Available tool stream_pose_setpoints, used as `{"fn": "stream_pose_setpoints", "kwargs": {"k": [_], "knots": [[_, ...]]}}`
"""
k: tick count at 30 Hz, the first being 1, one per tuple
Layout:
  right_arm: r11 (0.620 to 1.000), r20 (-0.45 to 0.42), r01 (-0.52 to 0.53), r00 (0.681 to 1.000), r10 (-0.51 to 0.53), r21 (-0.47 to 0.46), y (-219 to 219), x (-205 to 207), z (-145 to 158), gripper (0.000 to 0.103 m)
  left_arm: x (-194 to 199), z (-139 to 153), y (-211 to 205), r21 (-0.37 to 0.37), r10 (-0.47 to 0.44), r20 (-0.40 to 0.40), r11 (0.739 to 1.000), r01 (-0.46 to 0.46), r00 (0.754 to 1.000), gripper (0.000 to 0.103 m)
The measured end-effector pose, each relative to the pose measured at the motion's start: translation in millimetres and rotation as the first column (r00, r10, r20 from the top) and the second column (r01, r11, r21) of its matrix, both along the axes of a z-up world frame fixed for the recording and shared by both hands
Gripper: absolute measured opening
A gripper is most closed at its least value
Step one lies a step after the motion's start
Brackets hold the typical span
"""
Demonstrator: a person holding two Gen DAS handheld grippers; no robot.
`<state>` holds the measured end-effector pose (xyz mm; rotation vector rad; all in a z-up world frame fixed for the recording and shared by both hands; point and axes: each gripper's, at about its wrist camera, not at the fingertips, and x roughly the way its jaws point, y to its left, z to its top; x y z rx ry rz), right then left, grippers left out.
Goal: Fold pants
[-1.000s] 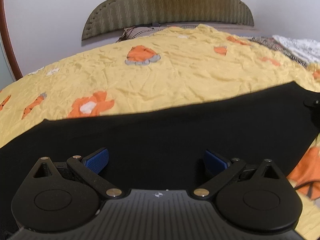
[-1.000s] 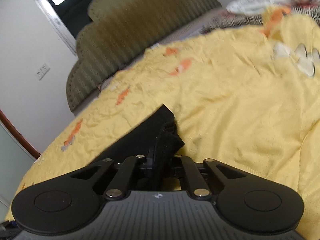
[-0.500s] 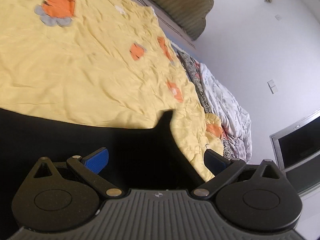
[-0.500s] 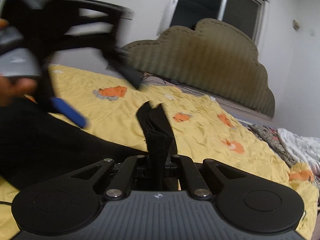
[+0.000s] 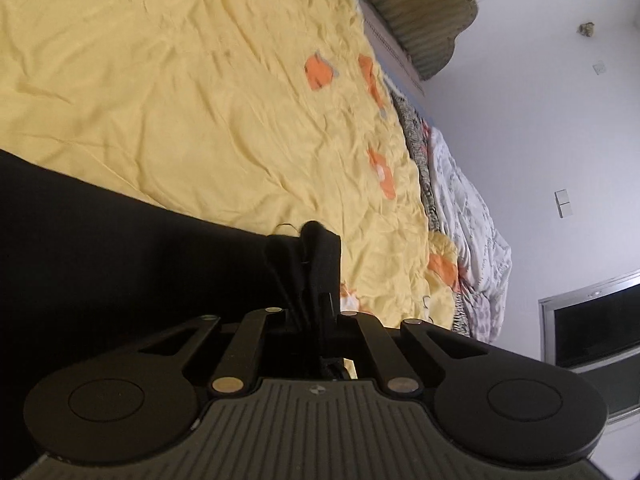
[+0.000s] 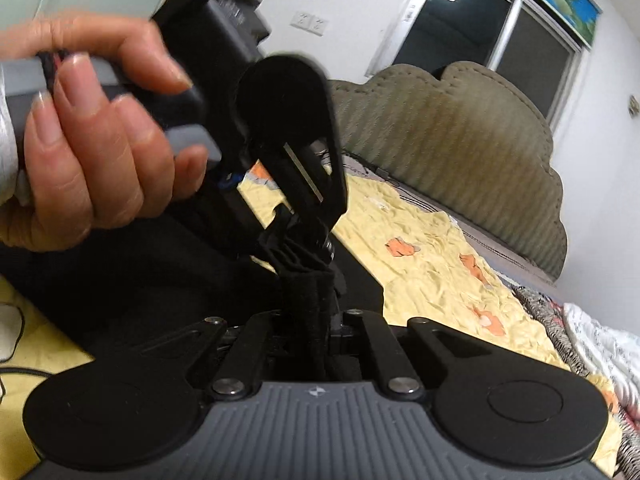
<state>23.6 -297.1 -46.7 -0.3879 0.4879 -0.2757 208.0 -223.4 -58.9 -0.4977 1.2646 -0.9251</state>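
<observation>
Left tongs point(image 5: 310, 312) clamped on a bunched edge of the black pants point(image 5: 120, 264), tilted sideways over the yellow bedspread point(image 5: 200, 100). Right tongs point(image 6: 310, 320) pinched on another fold of the pants, just beside the left. Left hand point(image 6: 92, 136) wrapped around its grey handle, fingers curled, held above the bed.

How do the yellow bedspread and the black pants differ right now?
The yellow bedspread lies spread over the bed with orange patches; the black pants are plain. The bedspread is untouched, while the pants are bunched and pinched in the left gripper and right gripper. Both are soft fabric.
</observation>
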Motion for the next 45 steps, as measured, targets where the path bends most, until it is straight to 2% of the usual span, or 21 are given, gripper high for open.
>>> {"fn": "stream_pose_setpoints", "kwargs": {"k": [6, 10, 13, 16, 19, 23, 26, 28, 30, 31, 34, 39, 41, 42, 45], "knots": [[1.0, -0.008, -0.012, 1.0, 0.012, -0.025, 11, 2, -2, 0.008, -16, 22, 21, 0.065, -0.012, 0.171, 0.998, 0.0, 0.985, 0.005], [0.997, 0.024, -0.068, 0.997, 0.067, 0.04, 27, 1, 9, 0.008, -25, 36, 54, 0.127, -0.027, 0.298, 0.992, -0.012, 0.954, 0.005], [0.989, 0.027, -0.142, 0.99, 0.14, 0.045, 50, 9, 10, 0.008, -25, 42, 87, 0.19, -0.008, 0.375, 0.979, -0.068, 0.927, 0.005], [0.974, 0.022, -0.216, 0.976, 0.215, 0.064, 76, 23, 9, 0.008, -19, 50, 118, 0.259, 0.013, 0.438, 0.956, -0.14, 0.899, 0.005], [0.958, 0.01, -0.281, 0.96, 0.28, 0.065, 101, 37, 6, 0.008, -7, 54, 143, 0.319, 0.016, 0.471, 0.929, -0.187, 0.882, 0.006], [0.935, -0.005, -0.347, 0.937, 0.349, 0.077, 126, 51, 0, 0.008, 7, 51, 164, 0.385, 0.018, 0.486, 0.893, -0.232, 0.874, 0.006], [0.922, -0.024, -0.379, 0.924, 0.382, 0.08, 137, 57, -4, 0.008, 11, 44, 176, 0.411, 0.021, 0.478, 0.878, -0.245, 0.878, 0.006], [0.916, -0.036, -0.393, 0.917, 0.397, 0.084, 141, 59, -7, 0.008, 10, 40, 178, 0.424, 0.02, 0.489, 0.869, -0.257, 0.872, 0.007], [0.912, -0.05, -0.401, 0.913, 0.406, 0.087, 142, 61, -11, 0.008, 9, 36, 178, 0.448, 0.009, 0.502, 0.852, -0.27, 0.865, 0.012], [0.91, -0.065, -0.406, 0.909, 0.412, 0.089, 140, 64, -12, 0.008, 9, 34, 179, 0.465, 0.009, 0.505, 0.84, -0.28, 0.863, 0.026], [0.913, -0.101, -0.404, 0.907, 0.408, 0.058, 141, 71, -19, 0.008, 13, 35, 185, 0.499, 0.03, 0.491, 0.81, -0.309, 0.871, 0.042], [0.916, -0.115, -0.397, 0.909, 0.401, 0.059, 135, 69, -23, 0.008, 8, 60, 227, 0.416, 0.149, 0.481, 0.828, -0.375, 0.864, 0.067], [0.916, -0.121, -0.398, 0.908, 0.402, 0.056, 136, 77, -21, 0.008, -2, 74, 251, 0.393, 0.197, 0.503, 0.815, -0.426, 0.841, 0.078], [0.915, -0.126, -0.4, 0.906, 0.403, 0.053, 137, 76, -21, 0.009, -7, 80, 261, 0.386, 0.221, 0.518, 0.802, -0.456, 0.826, 0.079], [0.906, -0.147, -0.42, 0.895, 0.422, 0.043, 145, 73, -22, 0.019, -25, 98, 301, 0.375, 0.284, 0.564, 0.748, -0.548, 0.775, 0.089]]}}
